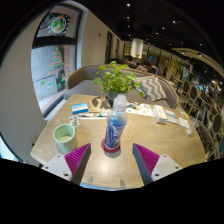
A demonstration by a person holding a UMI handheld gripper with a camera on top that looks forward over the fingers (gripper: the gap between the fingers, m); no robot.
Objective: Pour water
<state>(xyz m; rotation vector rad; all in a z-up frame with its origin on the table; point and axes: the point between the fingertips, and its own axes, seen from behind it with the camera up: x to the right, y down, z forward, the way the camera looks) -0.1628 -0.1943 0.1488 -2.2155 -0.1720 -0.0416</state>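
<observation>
A clear plastic water bottle point(116, 126) with a blue label and white cap stands upright on a red coaster point(111, 151) on the round wooden table point(150, 135). A pale green cup point(64, 136) sits on the table to the bottle's left. My gripper point(112, 163) is open, its magenta pads point(77, 157) spread wide on either side. The bottle stands just ahead of the fingertips, in line with the gap and touching neither finger.
A potted green plant point(118, 80) stands behind the bottle at the table's far side. A blue and white box point(79, 107) and small items lie at the back left, white things point(168, 117) at the right. Sofas and cushions point(152, 88) lie beyond the table.
</observation>
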